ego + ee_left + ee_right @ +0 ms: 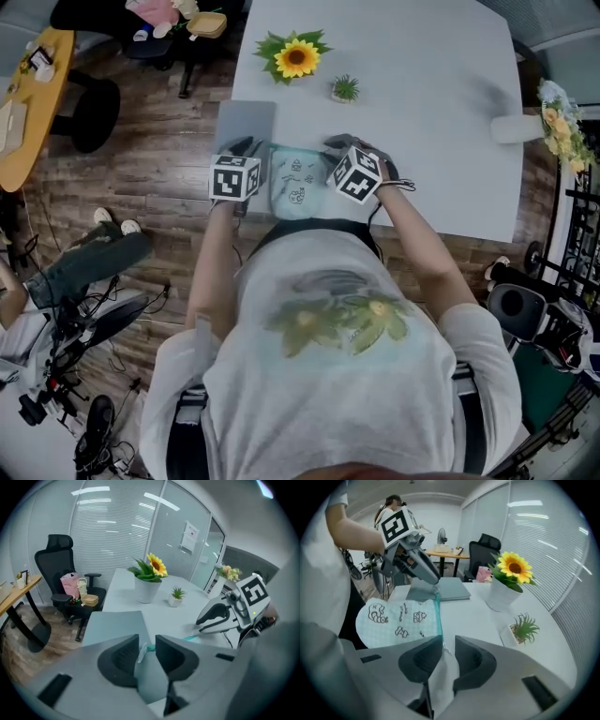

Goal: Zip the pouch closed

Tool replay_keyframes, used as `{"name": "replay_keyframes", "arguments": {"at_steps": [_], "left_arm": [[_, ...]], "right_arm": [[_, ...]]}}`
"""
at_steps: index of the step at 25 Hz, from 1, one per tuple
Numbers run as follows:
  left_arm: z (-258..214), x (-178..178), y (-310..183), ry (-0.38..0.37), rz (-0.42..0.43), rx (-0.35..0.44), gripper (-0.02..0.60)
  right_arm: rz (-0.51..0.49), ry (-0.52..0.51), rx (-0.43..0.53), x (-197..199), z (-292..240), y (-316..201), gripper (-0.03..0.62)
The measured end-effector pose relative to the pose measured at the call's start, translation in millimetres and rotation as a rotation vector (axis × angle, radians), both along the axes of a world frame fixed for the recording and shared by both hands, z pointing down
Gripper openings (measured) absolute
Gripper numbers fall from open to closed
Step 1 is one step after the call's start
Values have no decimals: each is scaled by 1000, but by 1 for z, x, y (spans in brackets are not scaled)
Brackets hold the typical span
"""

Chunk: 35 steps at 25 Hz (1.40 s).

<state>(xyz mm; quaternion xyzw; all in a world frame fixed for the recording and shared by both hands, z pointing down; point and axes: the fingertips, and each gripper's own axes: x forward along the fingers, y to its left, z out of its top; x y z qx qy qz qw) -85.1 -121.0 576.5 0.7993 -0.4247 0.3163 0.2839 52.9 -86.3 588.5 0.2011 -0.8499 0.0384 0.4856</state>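
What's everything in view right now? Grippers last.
table: 1, white, centre
pouch: 1, mint with doodles, teal zipper, near table edge between grippers
sunflower: 1, yellow, white pot, table's far side
small plant: 1, green, white pot, right of sunflower
flat pad: 1, grey, table's left edge
office chair: 1, black, beyond table, pink bag on seat
wooden desk: 1, light brown, far left
left gripper: 1, grey, jaws apart, pouch's left end
right gripper: 1, grey, jaws apart, pouch's right end
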Motion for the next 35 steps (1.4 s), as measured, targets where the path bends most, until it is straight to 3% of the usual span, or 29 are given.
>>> {"name": "replay_keyframes", "arguments": {"at_steps": [8, 12, 15, 17, 23, 35], "left_arm": [[-62, 11, 12, 115, -70, 120, 91], [-97, 19, 18, 170, -121, 207, 87], [-119, 29, 24, 182, -113, 267, 62], [-131, 35, 29, 177, -107, 304, 5], [-157, 55, 46, 190, -90, 357, 5], [-170, 62, 58, 229, -97, 356, 5]], "right_arm": [[298, -265, 135, -7, -71, -9, 77], [393, -376, 153, -8, -101, 2, 77], [422, -437, 179, -10, -120, 10, 33], [429, -473, 176, -13, -130, 15, 17], [456, -530, 201, -20, -155, 28, 17], [527, -622, 199, -12, -181, 39, 17]]}}
